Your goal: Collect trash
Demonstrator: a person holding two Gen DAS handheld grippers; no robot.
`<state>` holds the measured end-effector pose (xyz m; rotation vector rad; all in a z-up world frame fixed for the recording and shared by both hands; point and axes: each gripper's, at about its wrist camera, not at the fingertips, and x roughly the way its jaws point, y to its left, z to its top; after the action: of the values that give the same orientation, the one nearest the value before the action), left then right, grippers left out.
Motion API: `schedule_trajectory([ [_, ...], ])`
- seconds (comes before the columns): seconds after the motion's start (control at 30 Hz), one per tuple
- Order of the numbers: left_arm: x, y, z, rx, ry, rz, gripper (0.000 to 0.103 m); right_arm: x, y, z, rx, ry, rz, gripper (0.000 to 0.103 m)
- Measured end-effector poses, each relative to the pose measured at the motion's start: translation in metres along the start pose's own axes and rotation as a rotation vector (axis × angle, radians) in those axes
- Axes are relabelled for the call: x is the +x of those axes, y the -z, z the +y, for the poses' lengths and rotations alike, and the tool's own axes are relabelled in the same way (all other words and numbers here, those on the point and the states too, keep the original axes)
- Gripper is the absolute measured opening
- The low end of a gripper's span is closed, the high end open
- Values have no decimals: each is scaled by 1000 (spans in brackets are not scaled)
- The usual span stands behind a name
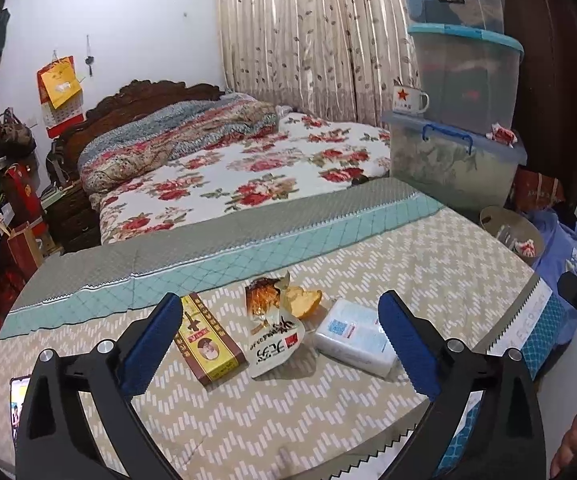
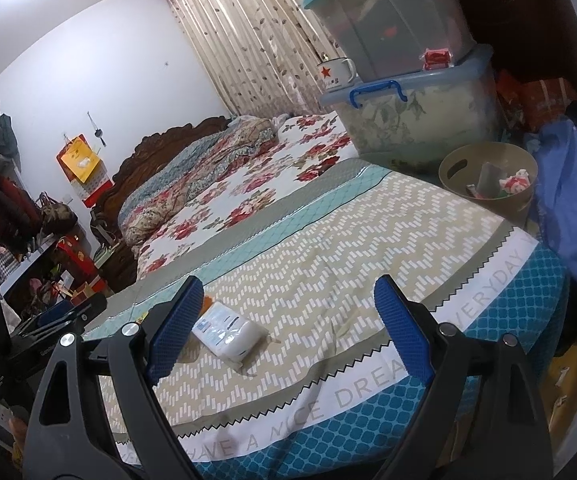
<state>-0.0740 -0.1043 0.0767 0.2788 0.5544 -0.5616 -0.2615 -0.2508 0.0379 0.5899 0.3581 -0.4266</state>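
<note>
In the left wrist view, the left gripper (image 1: 284, 338) fills the lower half of the frame with its blue pads spread wide and nothing between them. On the zigzag-patterned quilt (image 1: 272, 420) just ahead lie three things in a row at the centre: a yellow box (image 1: 208, 340) by the left pad, a torn snack wrapper (image 1: 270, 320) with an orange peel (image 1: 304, 300) tucked behind it, and a white tissue pack (image 1: 354, 336) near the right pad. At the right edge, past the quilt's corner, sits a tan bin (image 1: 488, 220) with scraps already inside.

In the right wrist view, the right gripper (image 2: 288, 326) is likewise wide open and empty, hovering over the quilt's lower edge. The tissue pack (image 2: 228, 330) lies just beside its left pad; the bin (image 2: 452, 170) stands in the upper right, below the stacked storage tubs (image 2: 408, 120).

The step in hand looks like picking the next piece of litter — probably the wrapper, centred between the left pads. That calls for easing the left tongs forward and down over it, closing gently on the crinkled foil without catching the quilt, then carrying it right to the bin.
</note>
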Motion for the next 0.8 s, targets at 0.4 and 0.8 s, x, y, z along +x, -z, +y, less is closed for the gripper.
schedule_trajectory([
  [0.4,25,11,-2,-4,38,138,94,10,7,-4,33,9,35,96],
  [0.8,36,17,5,-34,8,188,94,20,14,4,18,2,72,99],
])
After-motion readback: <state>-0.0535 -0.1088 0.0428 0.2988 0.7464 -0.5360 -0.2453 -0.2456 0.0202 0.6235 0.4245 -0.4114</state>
